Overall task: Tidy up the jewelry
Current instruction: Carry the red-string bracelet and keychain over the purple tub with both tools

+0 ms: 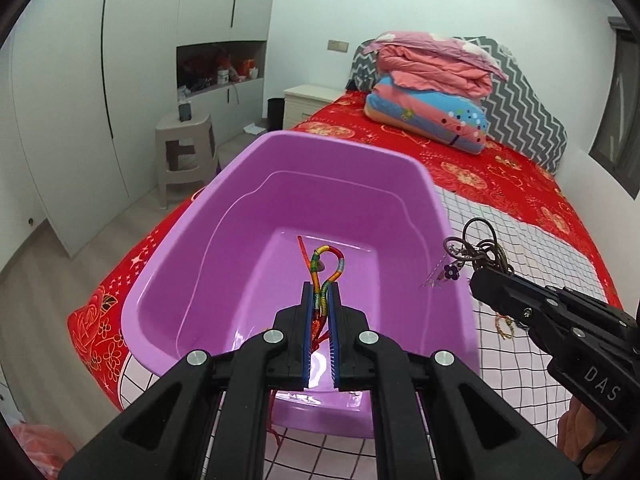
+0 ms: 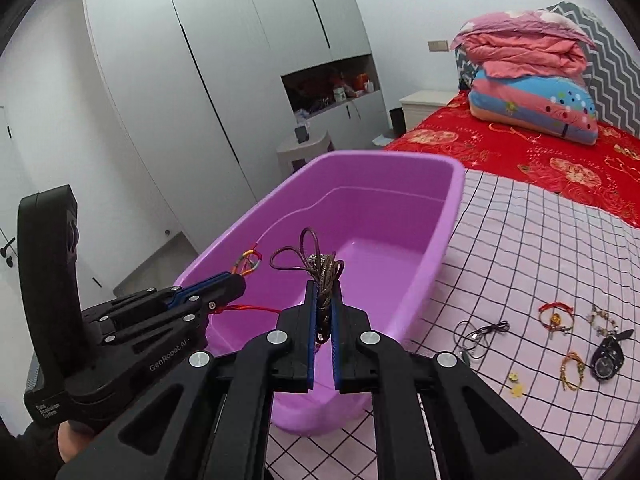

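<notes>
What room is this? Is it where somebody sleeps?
Yes, most likely a bedroom: there's a bed with a red cover, folded quilts stacked on it, and a tall white wardrobe along the wall.

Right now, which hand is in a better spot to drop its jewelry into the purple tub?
Probably the left. Its gripper holds the rainbow cord well over the inside of the tub. The right gripper holds the brown cord nearer the tub's rim, so its drop looks less sure.
</notes>
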{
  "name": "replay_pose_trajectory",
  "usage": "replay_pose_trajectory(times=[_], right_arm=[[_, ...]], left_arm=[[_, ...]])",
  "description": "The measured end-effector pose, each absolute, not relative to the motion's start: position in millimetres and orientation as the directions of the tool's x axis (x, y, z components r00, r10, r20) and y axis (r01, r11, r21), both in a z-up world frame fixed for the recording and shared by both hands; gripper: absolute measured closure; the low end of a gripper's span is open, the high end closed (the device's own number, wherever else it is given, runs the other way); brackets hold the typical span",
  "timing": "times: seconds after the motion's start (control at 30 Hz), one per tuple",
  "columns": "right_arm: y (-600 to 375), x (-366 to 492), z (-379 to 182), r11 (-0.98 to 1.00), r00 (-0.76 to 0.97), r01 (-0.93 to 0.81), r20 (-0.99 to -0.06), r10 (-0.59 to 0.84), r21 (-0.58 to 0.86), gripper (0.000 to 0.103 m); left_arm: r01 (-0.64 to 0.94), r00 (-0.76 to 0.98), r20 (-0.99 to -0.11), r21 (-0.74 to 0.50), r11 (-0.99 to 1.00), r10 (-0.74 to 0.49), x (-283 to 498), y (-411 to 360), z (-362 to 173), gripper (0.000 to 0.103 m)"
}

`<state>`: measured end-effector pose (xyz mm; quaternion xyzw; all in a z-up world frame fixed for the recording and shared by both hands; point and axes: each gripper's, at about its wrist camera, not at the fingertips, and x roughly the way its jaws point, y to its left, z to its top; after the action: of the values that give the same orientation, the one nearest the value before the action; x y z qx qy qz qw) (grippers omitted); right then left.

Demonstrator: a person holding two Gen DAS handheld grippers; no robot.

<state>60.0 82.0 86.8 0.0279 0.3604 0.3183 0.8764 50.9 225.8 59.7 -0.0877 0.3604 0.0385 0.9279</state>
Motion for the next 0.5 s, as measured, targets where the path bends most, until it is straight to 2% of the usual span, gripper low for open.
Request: replay_pose_trajectory(times=[0.4,0.5], right_arm=[[113,96,54,0.817,0.489,-0.519,-0.697,0.525,0.252,0.097],[117,100,50,0.822,0.489,-0.518,-0.706,0.512,0.237,0.096]], left_arm=[[-0.207,0.683,-0.729,-0.147,0.967,0.036,70,254,27,0.095],[-0.217,0.677,-0.734,-0.144,0.966,0.043,72,256,24,0.092]])
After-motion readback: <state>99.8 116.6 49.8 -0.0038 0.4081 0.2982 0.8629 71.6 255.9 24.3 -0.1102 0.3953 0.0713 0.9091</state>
